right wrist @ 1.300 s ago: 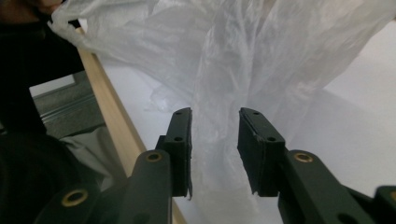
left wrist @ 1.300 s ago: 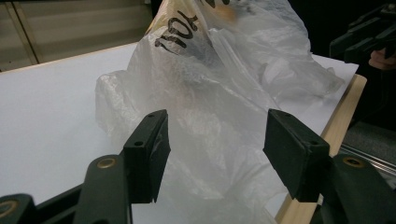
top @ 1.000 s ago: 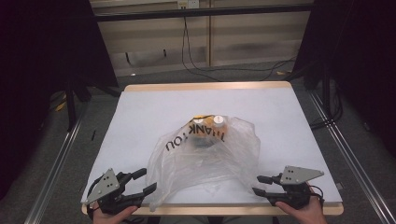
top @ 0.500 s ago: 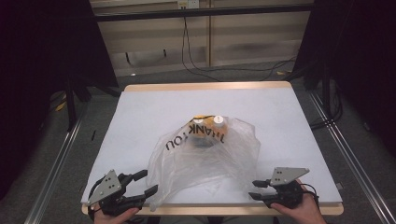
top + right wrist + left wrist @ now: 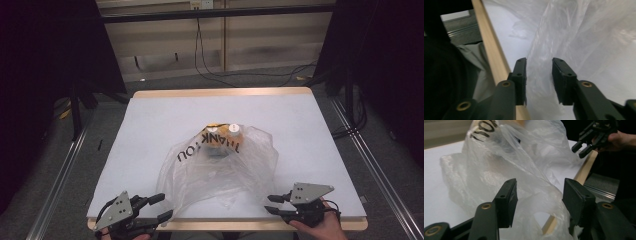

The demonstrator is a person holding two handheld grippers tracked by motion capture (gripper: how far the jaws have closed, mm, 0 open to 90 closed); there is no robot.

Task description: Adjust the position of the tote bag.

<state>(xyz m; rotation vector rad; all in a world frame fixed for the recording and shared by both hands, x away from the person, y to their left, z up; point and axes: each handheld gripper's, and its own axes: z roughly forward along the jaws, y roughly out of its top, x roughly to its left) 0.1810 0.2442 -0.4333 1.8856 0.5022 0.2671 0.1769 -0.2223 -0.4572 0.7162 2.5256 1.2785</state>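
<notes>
A clear plastic bag (image 5: 220, 167) lies crumpled at the middle of my white bench (image 5: 150, 130), spreading toward six o'clock until its hem reaches the pale wooden front edge (image 5: 235, 225). It is thin, glossy film, creased into soft folds, with black "THANK YOU" lettering (image 5: 207, 142) that reads upside down from my side. Inside, at the bag's twelve o'clock end, sit something orange-yellow (image 5: 212, 131) and a small white round cap (image 5: 234, 129); I cannot tell more of them through the film.

My left gripper (image 5: 161, 207) sits at seven o'clock on the bench's near edge. Its jaws have just been closing and stand about half apart, with a fold of the bag's film between them in the left gripper view (image 5: 537, 195), neither pad pressing on it. My right gripper (image 5: 271, 204) sits at five o'clock. Its jaws have also just been closing and are narrower, with a ridge of film rising in the gap (image 5: 539, 75); a slim space shows beside each pad.
</notes>
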